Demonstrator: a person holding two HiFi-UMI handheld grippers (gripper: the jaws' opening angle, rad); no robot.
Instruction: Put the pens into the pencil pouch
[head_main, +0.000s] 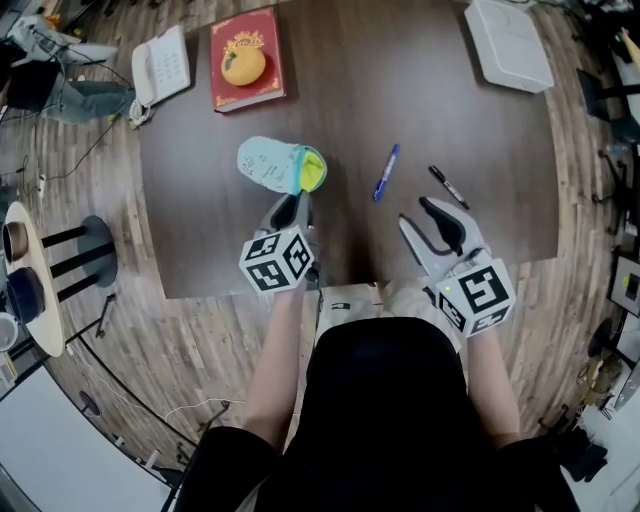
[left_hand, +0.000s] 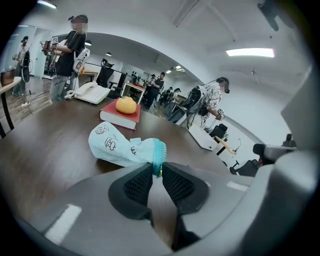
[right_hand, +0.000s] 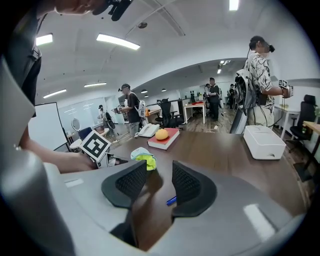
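A light-blue pencil pouch (head_main: 268, 162) with a yellow-green lining lies on the dark table (head_main: 350, 255), its open end facing right. My left gripper (head_main: 293, 200) reaches it from the near side. In the left gripper view the pouch (left_hand: 117, 146) has its teal rim pinched between the left gripper's (left_hand: 156, 172) pads. A blue pen (head_main: 386, 172) and a black pen (head_main: 448, 186) lie on the table to the right of the pouch. My right gripper (head_main: 418, 212) hovers just short of the pens, open with nothing between its jaws. In the right gripper view the blue pen (right_hand: 171, 201) shows past the right gripper (right_hand: 159, 172).
A red book (head_main: 247, 58) with an orange round thing on it and a white telephone (head_main: 160, 65) sit at the far left of the table. A white box (head_main: 508, 45) lies at the far right. A round side table (head_main: 25, 280) stands left. Several people stand in the room behind.
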